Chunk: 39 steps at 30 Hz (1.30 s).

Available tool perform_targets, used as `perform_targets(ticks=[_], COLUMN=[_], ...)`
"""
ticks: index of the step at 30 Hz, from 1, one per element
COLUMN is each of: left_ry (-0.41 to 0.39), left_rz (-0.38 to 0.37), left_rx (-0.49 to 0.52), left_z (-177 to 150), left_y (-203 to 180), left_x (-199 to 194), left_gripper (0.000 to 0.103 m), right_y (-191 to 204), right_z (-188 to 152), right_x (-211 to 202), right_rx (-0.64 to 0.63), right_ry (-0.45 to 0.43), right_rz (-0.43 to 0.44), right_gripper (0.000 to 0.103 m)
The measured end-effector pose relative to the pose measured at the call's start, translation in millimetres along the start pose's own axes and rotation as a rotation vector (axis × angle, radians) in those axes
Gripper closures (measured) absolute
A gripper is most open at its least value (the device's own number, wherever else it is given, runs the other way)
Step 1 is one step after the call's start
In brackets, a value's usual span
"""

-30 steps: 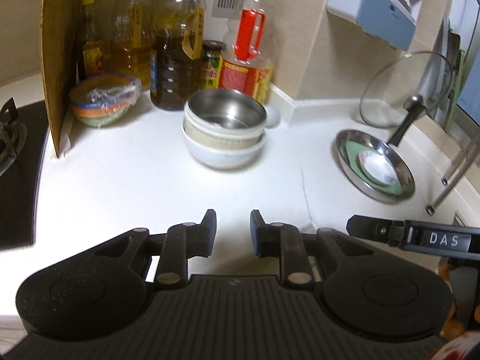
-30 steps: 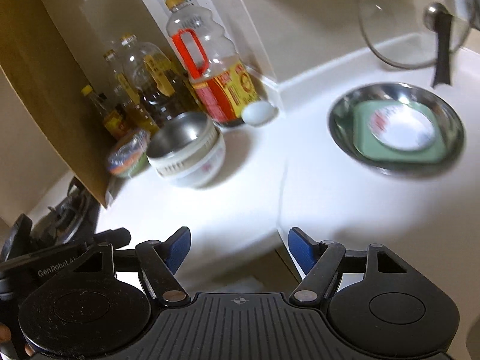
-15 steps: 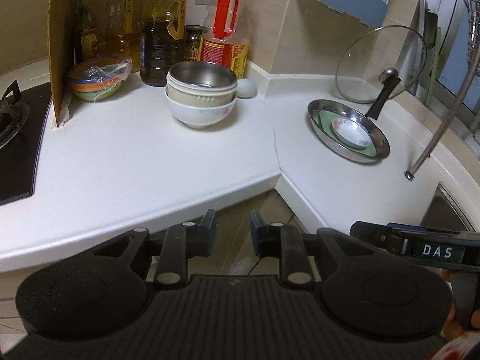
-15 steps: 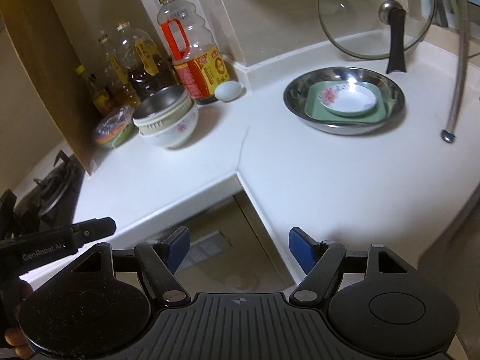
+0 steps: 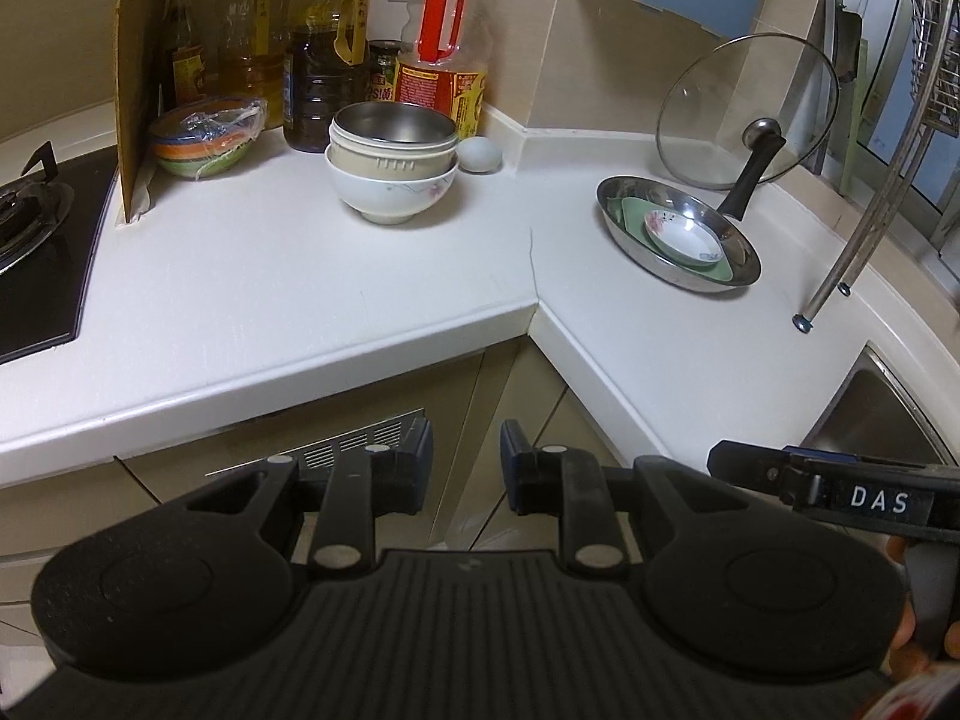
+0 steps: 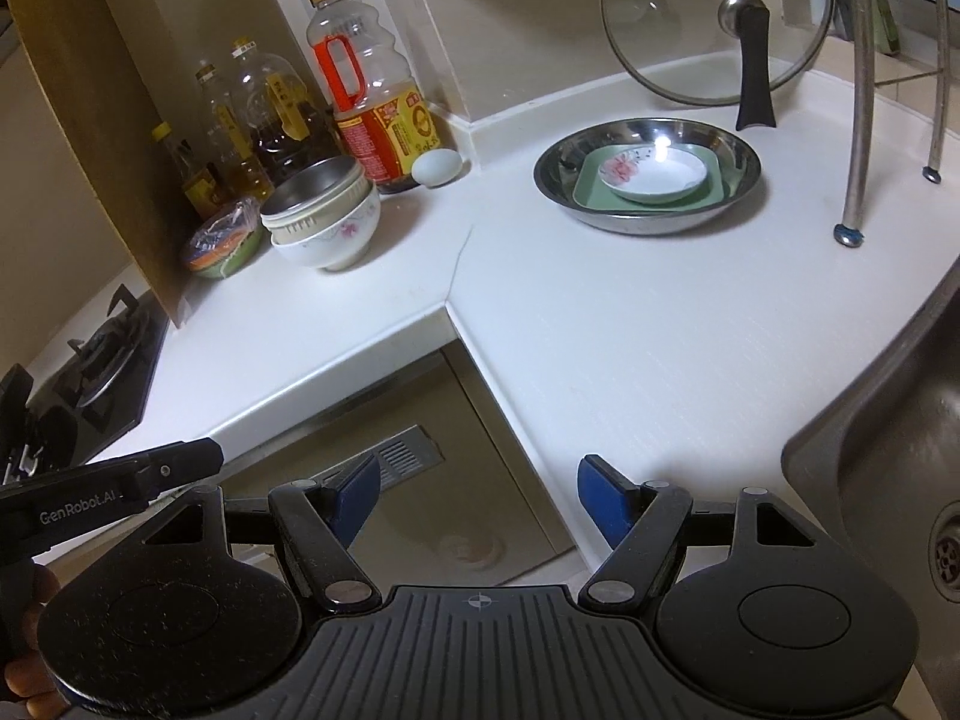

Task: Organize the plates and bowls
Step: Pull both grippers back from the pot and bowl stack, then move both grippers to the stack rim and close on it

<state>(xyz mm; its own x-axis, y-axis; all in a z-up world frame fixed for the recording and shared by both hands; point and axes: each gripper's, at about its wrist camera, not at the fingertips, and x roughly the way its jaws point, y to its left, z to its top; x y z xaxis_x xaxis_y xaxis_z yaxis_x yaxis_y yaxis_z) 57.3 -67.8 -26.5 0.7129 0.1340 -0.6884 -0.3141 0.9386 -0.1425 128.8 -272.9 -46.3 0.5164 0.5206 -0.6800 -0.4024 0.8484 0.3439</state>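
A stack of bowls (image 5: 390,171) stands on the white counter (image 5: 300,276), a steel-lined bowl nested in a white flowered one; it also shows in the right wrist view (image 6: 324,222). A steel basin (image 5: 678,234) holds a green square plate and a small white flowered dish (image 5: 681,236); the basin (image 6: 648,174) and dish (image 6: 654,177) show in the right wrist view too. My left gripper (image 5: 465,462) is open with a narrow gap, empty, held off the counter's front edge. My right gripper (image 6: 477,501) is open wide and empty, also in front of the counter.
Oil and sauce bottles (image 5: 324,54), an egg (image 5: 478,154), a wrapped stack of coloured bowls (image 5: 204,138) and a cardboard sheet (image 5: 135,78) line the back left. A glass lid (image 5: 747,108) leans on the wall. A gas stove (image 5: 24,210) is left, a sink (image 6: 900,450) right.
Both grippers have pulled back and away from the counter; the bowls and basin look smaller and farther, and the cabinet fronts below now show. Jaw openings are unchanged.
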Motion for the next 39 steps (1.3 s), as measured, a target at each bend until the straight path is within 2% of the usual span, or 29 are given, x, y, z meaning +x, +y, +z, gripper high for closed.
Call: perform_targets(ticks=[9,19,27,34,39], left_ry=[0.004,0.017,-0.009,-0.050,-0.080], left_rz=[0.005,0.017,0.039,0.052,0.039], left_rx=[0.005,-0.015,-0.040,-0.060,-0.052], left_z=[0.7,20.7,59.7,103.0,136.4], left_y=[-0.8,20.2,51.8,83.6,98.9], left_x=[0.0,22.8,49.6,78.7,102.2], left_gripper=[0.082,0.082,0.082,0.082,0.082], right_y=[-1.9,6.7,16.8,30.4,42.0], right_z=[0.2,16.0,48.9,92.7,128.0], right_x=[0.7,29.3,65.3,110.1,138.8], right_rx=[0.007,0.013,0.018,0.030,0.035], right_ry=[0.002,0.025,0.017,-0.003,-0.053], right_rz=[0.005,-0.001,-0.003,0.020,0.053], right_gripper=[0.030,0.030,0.030,0.030,0.031])
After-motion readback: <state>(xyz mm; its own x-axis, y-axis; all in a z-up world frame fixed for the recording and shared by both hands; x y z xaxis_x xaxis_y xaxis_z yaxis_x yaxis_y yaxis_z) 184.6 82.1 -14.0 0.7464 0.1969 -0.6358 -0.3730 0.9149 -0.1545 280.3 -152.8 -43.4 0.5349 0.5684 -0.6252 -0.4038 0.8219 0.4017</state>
